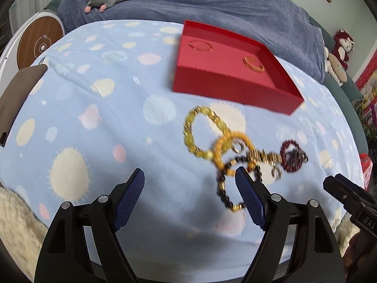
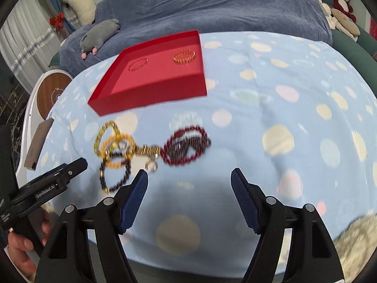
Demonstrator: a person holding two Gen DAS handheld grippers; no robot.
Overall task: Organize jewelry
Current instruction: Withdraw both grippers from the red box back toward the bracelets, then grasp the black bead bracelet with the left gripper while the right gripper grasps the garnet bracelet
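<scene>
Both grippers, left [image 1: 189, 180] and right [image 2: 189, 180], spread wide, empty; tangled pile of beaded bracelets [image 2: 132, 153] near open red cardboard tray [image 2: 150, 92], grabbing one likely drags the others along

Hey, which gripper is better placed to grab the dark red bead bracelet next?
Right. The dark red bracelet lies just ahead of the open right gripper, near its centre line. The left gripper, also open, faces the black bead bracelet instead.

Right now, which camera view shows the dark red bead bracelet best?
The right wrist view: the dark red bead bracelet lies near the centre, its whole loop visible, though blurred. In the left wrist view it appears smaller, toward the right side, equally blurred.
</scene>
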